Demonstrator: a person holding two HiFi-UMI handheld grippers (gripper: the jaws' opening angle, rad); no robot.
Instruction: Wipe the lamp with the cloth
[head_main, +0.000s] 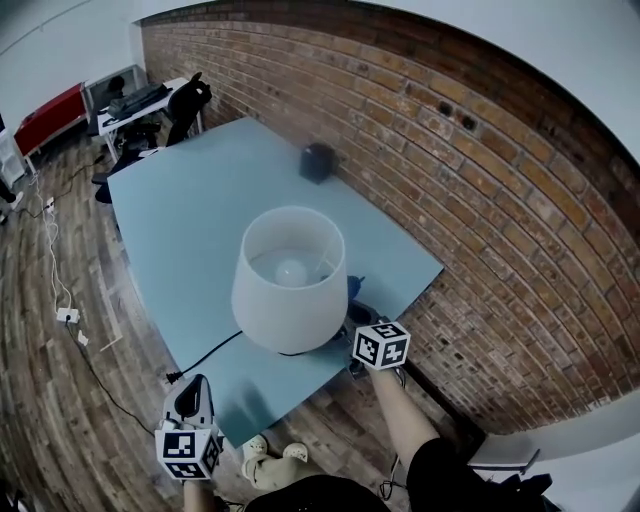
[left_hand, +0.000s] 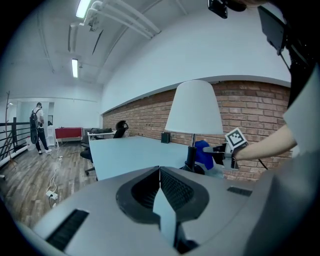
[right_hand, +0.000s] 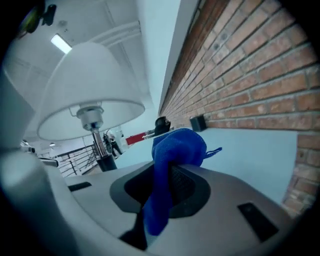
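Note:
A lamp with a white shade (head_main: 290, 280) stands near the front edge of the light blue table (head_main: 190, 220), its bulb showing inside. My right gripper (head_main: 362, 318) is just right of the lamp's base, below the shade's rim. It is shut on a blue cloth (right_hand: 172, 150) that bunches over the jaws, close to the lamp's stem (right_hand: 100, 145). In the left gripper view the shade (left_hand: 194, 107), the cloth (left_hand: 202, 152) and the right gripper (left_hand: 227, 150) sit together. My left gripper (head_main: 190, 395) hangs off the table's front edge, shut and holding nothing (left_hand: 160, 172).
The lamp's black cord (head_main: 205, 358) runs off the table's front edge. A small black box (head_main: 318, 160) sits at the table's far side by the brick wall (head_main: 480, 200). A desk with a chair (head_main: 150, 100) stands far left. A person (left_hand: 37, 127) stands in the distance.

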